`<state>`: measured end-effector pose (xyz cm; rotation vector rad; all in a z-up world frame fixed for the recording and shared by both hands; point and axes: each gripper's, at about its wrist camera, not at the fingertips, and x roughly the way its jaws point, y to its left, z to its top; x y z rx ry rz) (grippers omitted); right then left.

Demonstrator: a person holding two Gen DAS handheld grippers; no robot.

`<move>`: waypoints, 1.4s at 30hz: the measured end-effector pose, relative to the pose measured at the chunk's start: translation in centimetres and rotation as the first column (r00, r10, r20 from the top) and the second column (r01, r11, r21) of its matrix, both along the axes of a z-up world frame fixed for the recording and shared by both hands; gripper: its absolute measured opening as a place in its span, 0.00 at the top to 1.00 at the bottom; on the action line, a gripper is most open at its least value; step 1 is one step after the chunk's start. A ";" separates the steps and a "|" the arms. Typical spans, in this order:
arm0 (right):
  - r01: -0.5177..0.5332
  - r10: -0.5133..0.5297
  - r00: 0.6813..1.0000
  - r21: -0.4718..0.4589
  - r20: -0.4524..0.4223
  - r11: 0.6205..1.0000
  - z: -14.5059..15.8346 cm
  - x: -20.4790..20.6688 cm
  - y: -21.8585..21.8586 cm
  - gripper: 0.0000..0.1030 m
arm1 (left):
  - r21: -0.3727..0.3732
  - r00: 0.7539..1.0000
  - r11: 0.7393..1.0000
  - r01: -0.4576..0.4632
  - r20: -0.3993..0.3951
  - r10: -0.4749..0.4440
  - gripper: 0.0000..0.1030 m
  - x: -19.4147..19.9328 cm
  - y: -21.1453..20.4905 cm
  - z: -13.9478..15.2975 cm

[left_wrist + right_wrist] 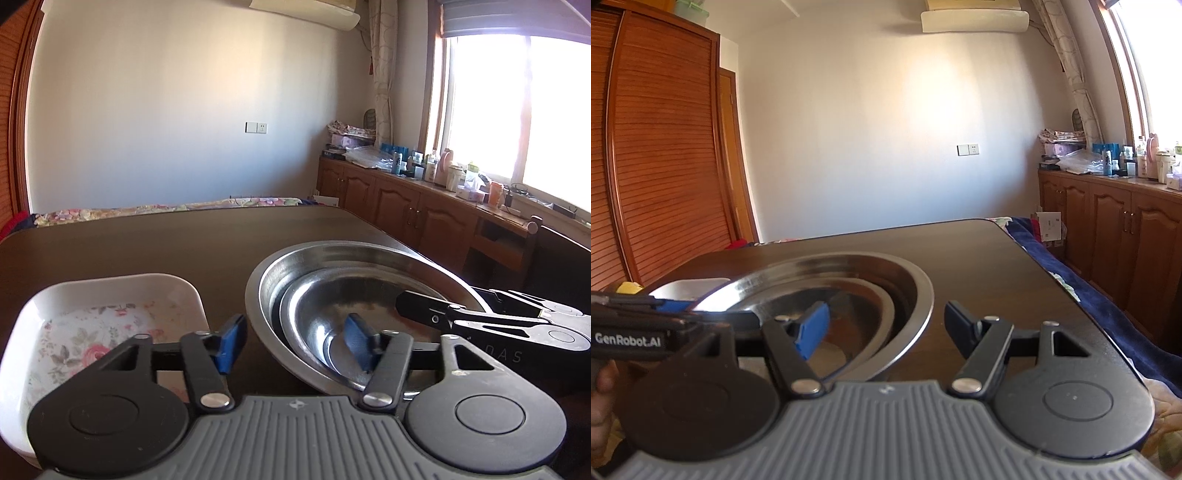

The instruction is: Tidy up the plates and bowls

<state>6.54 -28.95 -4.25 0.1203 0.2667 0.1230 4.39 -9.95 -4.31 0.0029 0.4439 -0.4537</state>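
Two steel bowls (354,317) sat nested at centre right of the left view, so stacking looked done. My left gripper (291,343) stood wide astride the big rim, my right gripper (882,325) equally wide; the floral dish (107,317) waited lower left, unstacked.

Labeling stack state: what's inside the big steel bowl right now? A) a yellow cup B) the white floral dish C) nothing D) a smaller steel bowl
D: a smaller steel bowl sits nested inside the big steel bowl, while the white floral dish stands apart beside it on the table.
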 end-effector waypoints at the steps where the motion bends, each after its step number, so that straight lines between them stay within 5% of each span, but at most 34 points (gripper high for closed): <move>1: -0.001 0.001 1.000 0.001 0.001 1.000 0.0 0.0 0.0 0.33 | -0.001 1.000 1.000 -0.001 -0.005 0.001 0.47 0.1 -0.1 0.0; 16: -0.025 0.025 1.000 0.000 -0.002 1.000 -0.2 1.0 0.4 0.58 | -0.040 0.999 0.998 -0.038 -0.019 0.037 0.63 0.6 0.0 0.2; 42: -0.080 0.081 0.996 -0.015 0.047 0.997 4.0 1.3 2.2 0.58 | -0.038 0.997 0.997 -0.062 0.033 0.063 0.63 -0.6 3.3 5.2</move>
